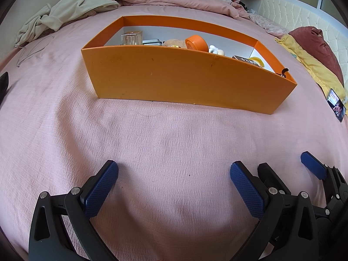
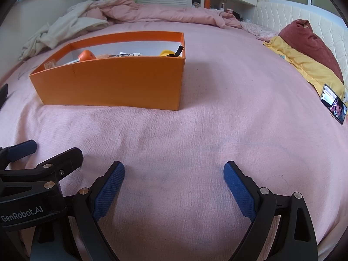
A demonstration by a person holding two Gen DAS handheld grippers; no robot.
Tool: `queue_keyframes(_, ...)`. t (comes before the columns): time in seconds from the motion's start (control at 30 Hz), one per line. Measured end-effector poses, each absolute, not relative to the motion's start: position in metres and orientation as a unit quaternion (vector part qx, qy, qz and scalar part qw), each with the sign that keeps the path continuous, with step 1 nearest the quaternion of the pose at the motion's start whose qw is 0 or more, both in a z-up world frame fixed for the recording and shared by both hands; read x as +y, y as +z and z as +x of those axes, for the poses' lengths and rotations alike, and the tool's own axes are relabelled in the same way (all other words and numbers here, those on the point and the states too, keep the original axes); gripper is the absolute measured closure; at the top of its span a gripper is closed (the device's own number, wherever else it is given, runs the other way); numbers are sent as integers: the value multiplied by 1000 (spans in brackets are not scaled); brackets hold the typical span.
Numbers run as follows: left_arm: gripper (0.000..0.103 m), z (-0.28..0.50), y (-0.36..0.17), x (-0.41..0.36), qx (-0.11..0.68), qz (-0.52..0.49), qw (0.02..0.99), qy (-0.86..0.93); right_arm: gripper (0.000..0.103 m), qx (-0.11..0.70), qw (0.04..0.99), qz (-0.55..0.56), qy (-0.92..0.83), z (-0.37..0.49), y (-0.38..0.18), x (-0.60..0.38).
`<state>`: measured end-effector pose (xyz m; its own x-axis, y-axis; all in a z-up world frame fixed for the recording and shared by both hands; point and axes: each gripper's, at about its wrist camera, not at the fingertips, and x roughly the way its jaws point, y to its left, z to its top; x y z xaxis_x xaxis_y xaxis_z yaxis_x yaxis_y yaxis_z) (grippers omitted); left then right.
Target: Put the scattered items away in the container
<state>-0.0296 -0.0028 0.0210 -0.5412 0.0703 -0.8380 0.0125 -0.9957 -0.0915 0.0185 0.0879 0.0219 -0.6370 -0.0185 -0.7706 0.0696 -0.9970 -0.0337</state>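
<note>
An orange box (image 1: 187, 76) (image 2: 113, 82) with a white inside stands on the pink bedsheet ahead of both grippers. It holds several items: a clear glass bottle (image 1: 131, 38), an orange round case (image 1: 195, 42) (image 2: 87, 55), a white figure (image 1: 214, 49), a dark flat packet (image 1: 246, 61) and a yellow piece (image 2: 166, 52). My left gripper (image 1: 174, 169) hovers open over bare sheet, well short of the box. My right gripper (image 2: 174, 169) is also open and empty, to the right of the left one.
A crumpled pink duvet (image 2: 156, 13) and a cream garment (image 1: 65, 10) lie beyond the box. Yellow and dark red pillows (image 2: 304, 50) sit at the right by a white headboard. A lit phone (image 2: 333, 106) lies at the right edge. A dark object (image 1: 4, 82) shows at the far left.
</note>
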Motion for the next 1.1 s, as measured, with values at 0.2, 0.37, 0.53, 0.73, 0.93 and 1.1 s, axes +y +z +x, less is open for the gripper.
queue_keyframes(0.2, 0, -29, 21, -6, -43, -478, 16, 877, 9, 28, 26, 425, -905, 17, 22, 89)
queue_keyframes(0.37, 0, -28, 21, -8, -42, -478, 16, 877, 9, 31, 24, 424, -905, 17, 21, 87)
queue_keyframes(0.53, 0, -29, 22, -6, -41, -478, 15, 877, 9, 32, 23, 423, -905, 18, 21, 86)
queue_keyframes(0.73, 0, -29, 22, -5, -42, -478, 15, 877, 9, 31, 23, 423, -905, 18, 22, 86)
queue_keyframes(0.93, 0, -29, 22, -5, -42, -477, 14, 878, 9, 31, 23, 423, -905, 18, 22, 85)
queue_keyframes(1.1, 0, -29, 22, -4, -42, -478, 14, 877, 9, 31, 23, 423, -905, 18, 22, 85)
